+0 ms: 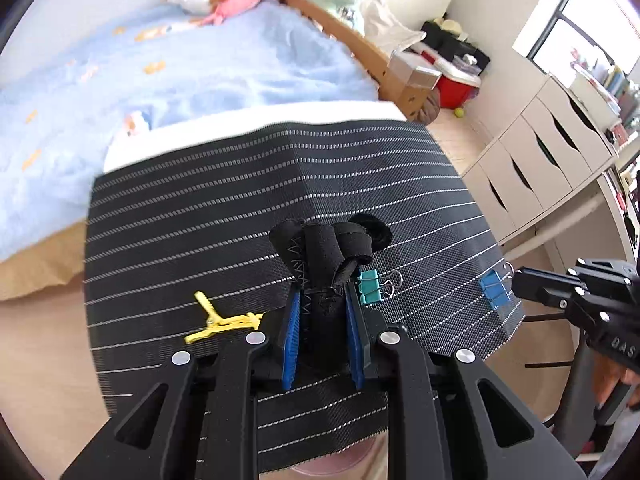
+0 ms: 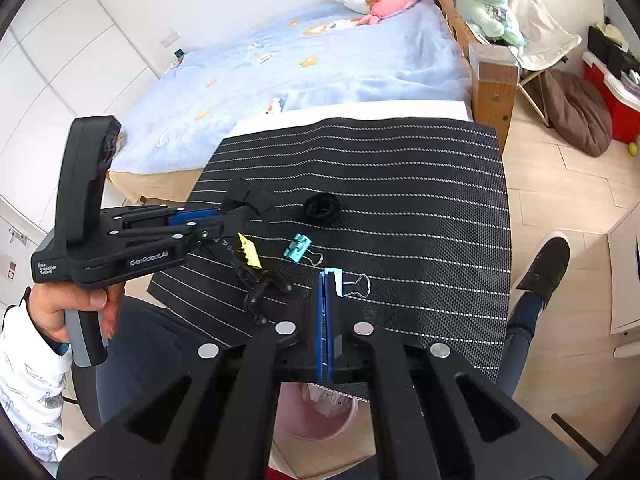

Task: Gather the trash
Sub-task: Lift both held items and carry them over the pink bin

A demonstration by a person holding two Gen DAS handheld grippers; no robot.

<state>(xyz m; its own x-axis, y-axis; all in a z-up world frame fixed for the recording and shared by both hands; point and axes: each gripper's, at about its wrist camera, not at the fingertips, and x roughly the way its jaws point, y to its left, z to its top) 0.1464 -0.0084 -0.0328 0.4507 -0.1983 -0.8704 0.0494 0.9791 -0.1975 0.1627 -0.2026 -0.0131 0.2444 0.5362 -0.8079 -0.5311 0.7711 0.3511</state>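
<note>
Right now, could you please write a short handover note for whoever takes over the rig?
Left gripper: shut on a black rolled strap, raised just above the striped mat.
Right gripper: shut, empty, tips at the blue binder clip.
Still on the mat: yellow clip, teal binder clip, black ring.
The pink bin sits under the mat's near edge.
Left to do: drop the strap in the bin, then the rest.

Two binder clips sit on the mat, one teal (image 2: 297,247) and one blue (image 2: 333,280). There is one yellow clip (image 1: 218,320), one rolled black cloth (image 1: 320,264) and one black ring (image 2: 321,207).
</note>
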